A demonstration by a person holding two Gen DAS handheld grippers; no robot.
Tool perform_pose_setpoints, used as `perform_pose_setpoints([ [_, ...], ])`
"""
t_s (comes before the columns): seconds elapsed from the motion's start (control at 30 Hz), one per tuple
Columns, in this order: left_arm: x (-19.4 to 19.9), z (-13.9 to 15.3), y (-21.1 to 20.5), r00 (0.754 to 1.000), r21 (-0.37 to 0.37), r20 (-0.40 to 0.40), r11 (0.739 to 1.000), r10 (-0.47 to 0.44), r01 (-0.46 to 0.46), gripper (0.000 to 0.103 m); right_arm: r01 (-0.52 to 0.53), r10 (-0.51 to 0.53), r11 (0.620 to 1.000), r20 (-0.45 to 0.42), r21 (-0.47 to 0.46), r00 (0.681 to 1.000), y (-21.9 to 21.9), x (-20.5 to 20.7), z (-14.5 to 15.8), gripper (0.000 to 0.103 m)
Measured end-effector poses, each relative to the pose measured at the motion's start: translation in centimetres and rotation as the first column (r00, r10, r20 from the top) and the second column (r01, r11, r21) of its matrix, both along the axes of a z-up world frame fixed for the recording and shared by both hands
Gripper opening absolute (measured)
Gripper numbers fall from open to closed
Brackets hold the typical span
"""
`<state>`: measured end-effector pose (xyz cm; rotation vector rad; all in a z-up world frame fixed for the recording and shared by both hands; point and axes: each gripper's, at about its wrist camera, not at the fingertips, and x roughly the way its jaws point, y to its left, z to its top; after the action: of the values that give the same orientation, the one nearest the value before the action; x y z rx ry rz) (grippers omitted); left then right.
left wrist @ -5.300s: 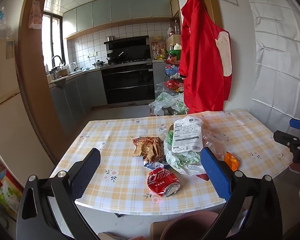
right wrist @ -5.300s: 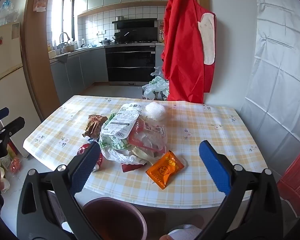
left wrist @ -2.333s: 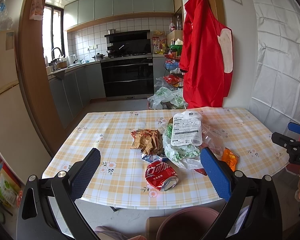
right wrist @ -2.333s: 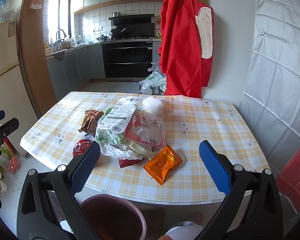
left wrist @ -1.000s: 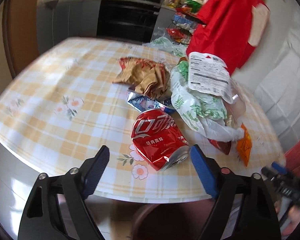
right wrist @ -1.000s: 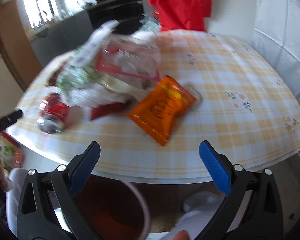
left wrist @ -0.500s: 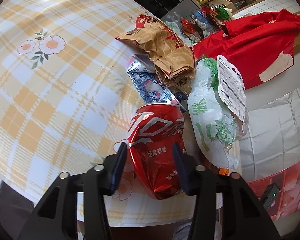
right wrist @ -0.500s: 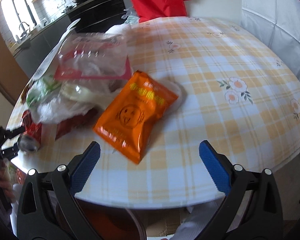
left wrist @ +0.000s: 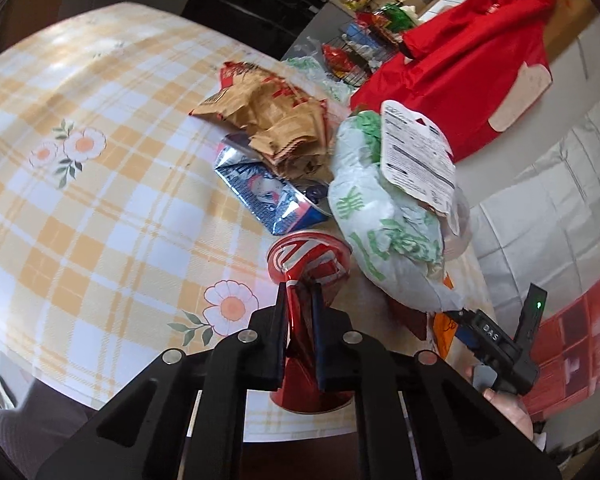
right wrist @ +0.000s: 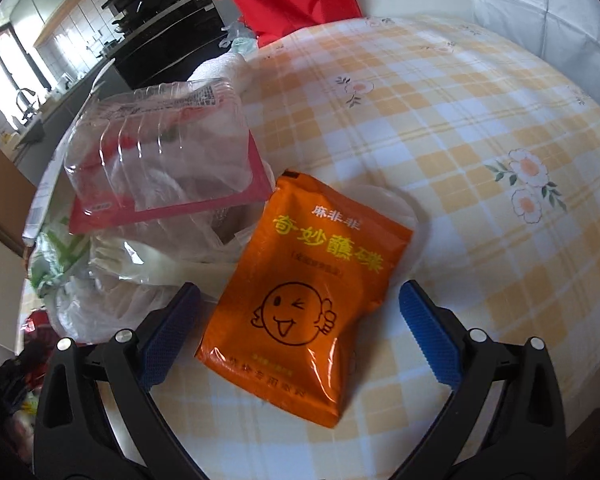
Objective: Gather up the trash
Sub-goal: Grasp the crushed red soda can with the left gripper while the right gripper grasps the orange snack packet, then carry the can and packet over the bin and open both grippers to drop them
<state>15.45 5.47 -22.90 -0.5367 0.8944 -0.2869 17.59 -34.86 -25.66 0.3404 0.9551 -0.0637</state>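
Observation:
A crushed red soda can (left wrist: pixel 308 256) lies near the front edge of the checked table (left wrist: pixel 80 220). My left gripper (left wrist: pixel 300 300) is down on it, its jaws closing, and the can sits squeezed between the two fingers. In the right wrist view an orange snack packet (right wrist: pixel 312 280) with a smiling face lies flat on the table. My right gripper (right wrist: pixel 300 292) hovers just above it, open, with a finger on each side and not touching it. A person's hand holds that right gripper (left wrist: pixel 496 344), seen at the table's right edge.
Behind the can lie a blue foil wrapper (left wrist: pixel 264 196), a crumpled brown wrapper (left wrist: pixel 276 120) and a white-and-green plastic bag (left wrist: pixel 380 224) with a labelled pack on top. A clear plastic clamshell (right wrist: pixel 160 148) sits left of the packet. A red apron (left wrist: pixel 460 68) hangs behind.
My left gripper came down over the red can and its jaws narrowed from wide apart to tight on it. My right gripper moved closer over the orange packet and stayed open.

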Motion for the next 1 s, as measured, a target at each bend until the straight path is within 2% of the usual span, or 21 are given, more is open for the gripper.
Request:
perform_pose_setpoints([
  [0.07, -0.4, 0.4, -0.2, 1.000, 0.010, 0.017, 1.000, -0.008, 0.007, 0.011, -0.020, 0.019, 0.999, -0.006, -0.037, 1.000, 0.4, -0.2, -0.1, 0.096],
  [0.13, -0.9, 0.8, -0.4, 0.999, 0.023, 0.034, 1.000, -0.016, 0.015, 0.011, -0.032, 0.032, 0.997, -0.006, -0.068, 0.999, 0.4, -0.8, 0.0, 0.083],
  [0.17, -1.0, 1.1, -0.5, 0.999, 0.032, 0.042, 0.999, -0.020, 0.018, 0.011, -0.036, 0.035, 0.997, -0.005, -0.069, 0.999, 0.3, -1.1, 0.0, 0.079],
  [0.23, -1.2, 1.4, -1.0, 0.998, 0.042, 0.053, 0.999, -0.027, 0.024, 0.010, -0.036, 0.037, 0.997, 0.000, -0.062, 0.999, -0.2, -1.9, 0.1, 0.062],
  [0.27, -1.4, 1.5, -1.1, 0.998, 0.044, 0.056, 0.999, -0.029, 0.026, 0.011, -0.036, 0.036, 0.998, 0.002, -0.052, 0.999, -0.5, -2.3, 0.1, 0.057],
  [0.33, -1.6, 1.5, -1.0, 0.998, 0.042, 0.058, 0.999, -0.028, 0.026, 0.010, -0.027, 0.027, 0.999, 0.002, -0.030, 1.000, -1.3, -3.2, 0.1, 0.034],
  [0.37, -1.9, 1.6, -0.9, 0.998, 0.039, 0.059, 0.999, -0.027, 0.025, 0.010, -0.025, 0.025, 1.000, 0.003, -0.016, 1.000, -1.7, -3.6, 0.0, 0.029],
  [0.5, -2.6, 2.4, -1.2, 0.996, 0.040, 0.083, 0.999, -0.025, 0.022, 0.010, -0.028, 0.028, 0.999, 0.019, 0.032, 0.999, -2.7, -5.4, 0.0, 0.024],
  [0.63, -3.3, 3.5, -1.3, 0.994, 0.045, 0.107, 0.999, -0.024, 0.019, 0.010, -0.034, 0.031, 0.998, 0.051, 0.056, 0.998, -2.9, -6.6, 0.7, 0.024],
  [1.0, -5.7, 6.6, -1.6, 0.985, 0.060, 0.169, 0.998, -0.032, 0.022, 0.010, -0.085, 0.071, 0.993, 0.152, 0.087, 0.986, -2.3, -9.0, 4.8, 0.023],
])
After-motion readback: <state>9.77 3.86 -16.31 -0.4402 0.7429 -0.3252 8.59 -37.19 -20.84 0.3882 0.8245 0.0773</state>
